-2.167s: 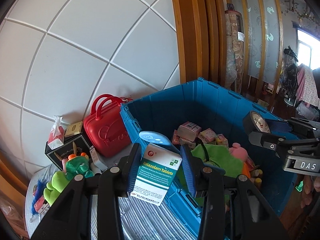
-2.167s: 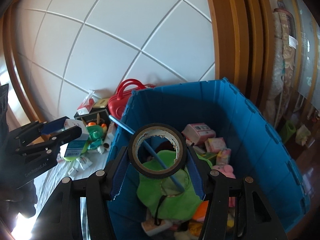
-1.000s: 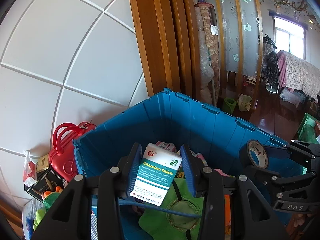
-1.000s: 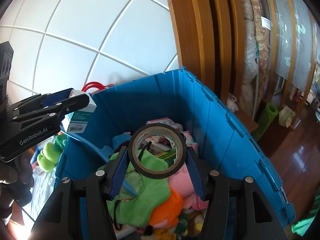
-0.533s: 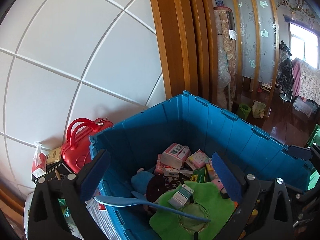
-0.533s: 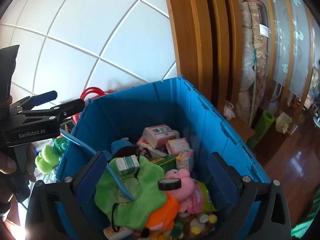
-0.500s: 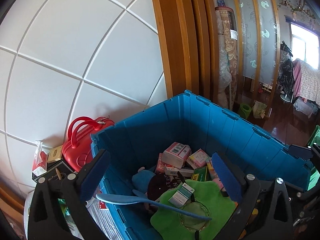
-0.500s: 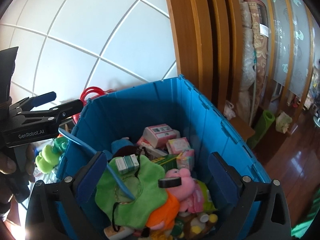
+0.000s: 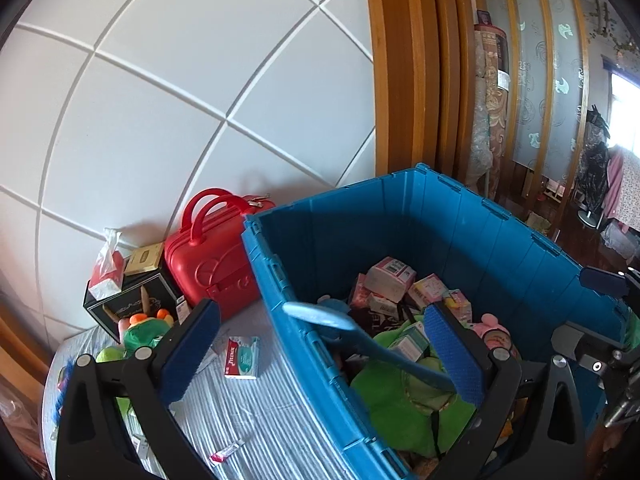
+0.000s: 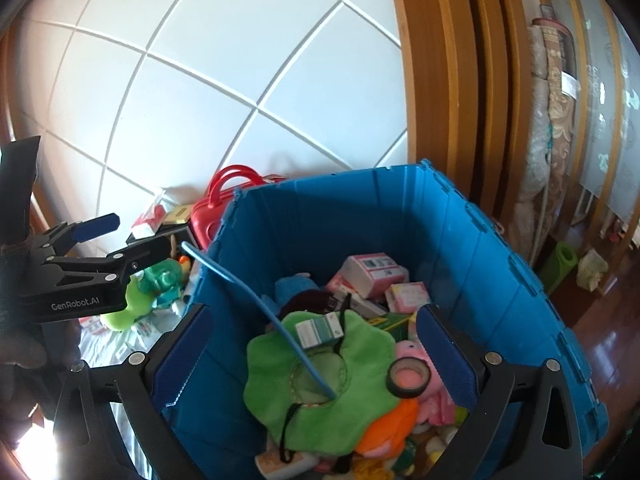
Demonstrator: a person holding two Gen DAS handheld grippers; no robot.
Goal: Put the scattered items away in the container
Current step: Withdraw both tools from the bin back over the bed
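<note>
Crate (image 10: 480, 240) holds tape roll (image 10: 408, 376), tablet box (image 10: 318, 330) | my left tongs (image 9: 320, 356), right tongs (image 10: 308, 356) gape empty | free for table strays

right gripper (image 10: 316, 354) gapes empty over the blue bin (image 10: 500, 248); tape roll (image 10: 409, 377) rests on the pink plush (image 10: 424, 364)

The left wrist view looks forward and down along its own tool (image 9: 320, 354) from just above the near left rim of the blue container (image 9: 500, 240), half over the striped table (image 9: 276, 412), facing the white panelled wall (image 9: 180, 80); the right wrist view sits further right, directly above the blue container (image 10: 480, 248), close, facing the same white panelled wall (image 10: 220, 60); both share the container's contents, the red case (image 9: 208, 256) (image 10: 208, 212) and wooden frame (image 9: 400, 60) (image 10: 440, 60); each view catches the other tool at its edge, the left tool (image 10: 116, 236) and the right tool (image 9: 592, 312).
</note>
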